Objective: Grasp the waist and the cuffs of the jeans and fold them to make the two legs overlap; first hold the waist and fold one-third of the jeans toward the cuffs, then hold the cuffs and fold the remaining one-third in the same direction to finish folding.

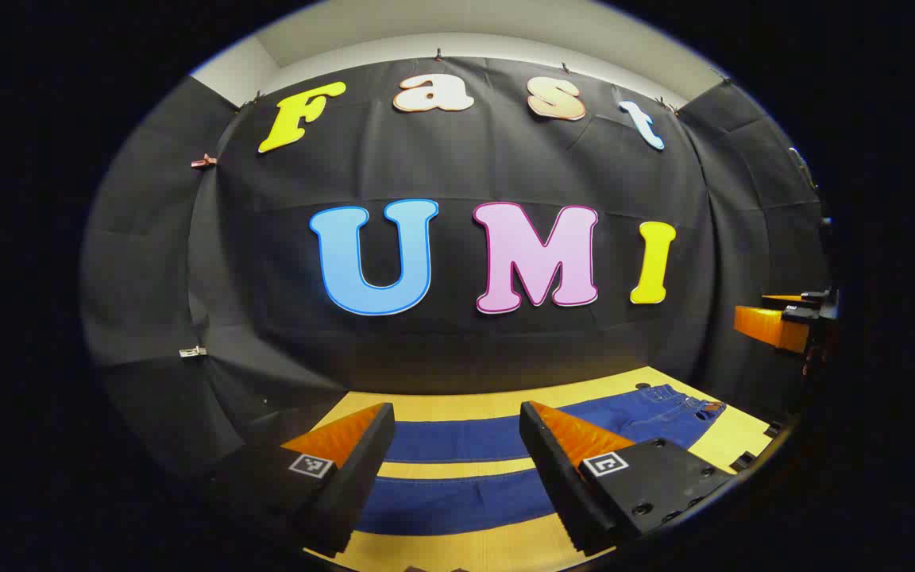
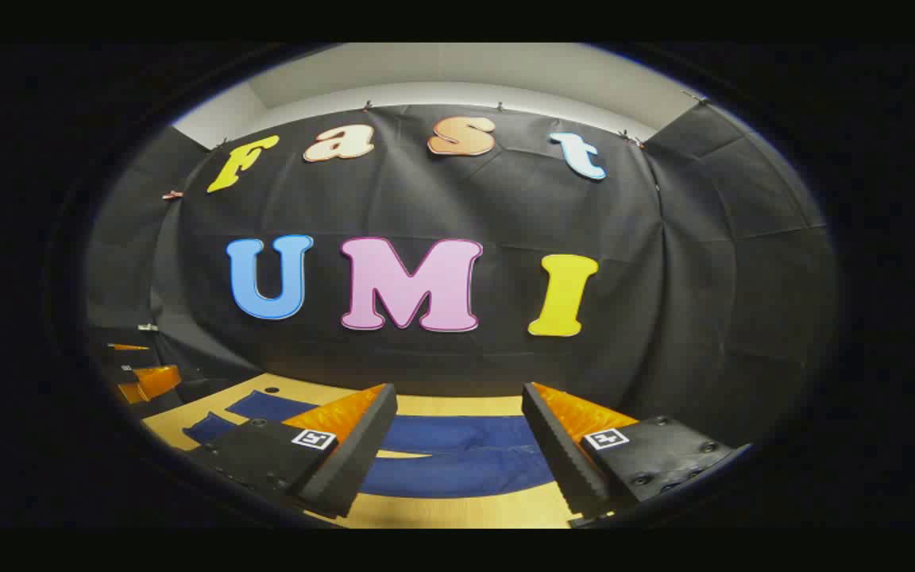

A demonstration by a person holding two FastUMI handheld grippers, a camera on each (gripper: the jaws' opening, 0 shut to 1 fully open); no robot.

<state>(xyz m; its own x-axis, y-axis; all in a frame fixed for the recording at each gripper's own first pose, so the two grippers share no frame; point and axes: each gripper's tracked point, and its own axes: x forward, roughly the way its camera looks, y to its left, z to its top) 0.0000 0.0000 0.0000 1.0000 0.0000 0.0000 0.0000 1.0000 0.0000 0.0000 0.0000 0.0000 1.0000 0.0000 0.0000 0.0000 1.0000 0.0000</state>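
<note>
Blue jeans (image 1: 457,441) lie flat on the yellow wooden table (image 1: 457,405) with the two legs spread apart side by side. Their waist (image 1: 684,409) lies at the right in the left gripper view. My left gripper (image 1: 457,457) hangs open above the legs, nothing between its fingers. In the right gripper view the jeans (image 2: 457,449) run leftward to the cuffs (image 2: 211,429), and my right gripper (image 2: 457,445) hovers open over the upper part of the jeans. The right gripper (image 1: 783,322) also shows at the far right edge of the left gripper view, the left gripper (image 2: 144,381) at the far left of the right gripper view.
The table (image 2: 442,508) ends at the black cloth wall close behind the jeans. A small dark hole (image 2: 271,390) sits in the tabletop near the far edge. Bare wood lies in front of the jeans.
</note>
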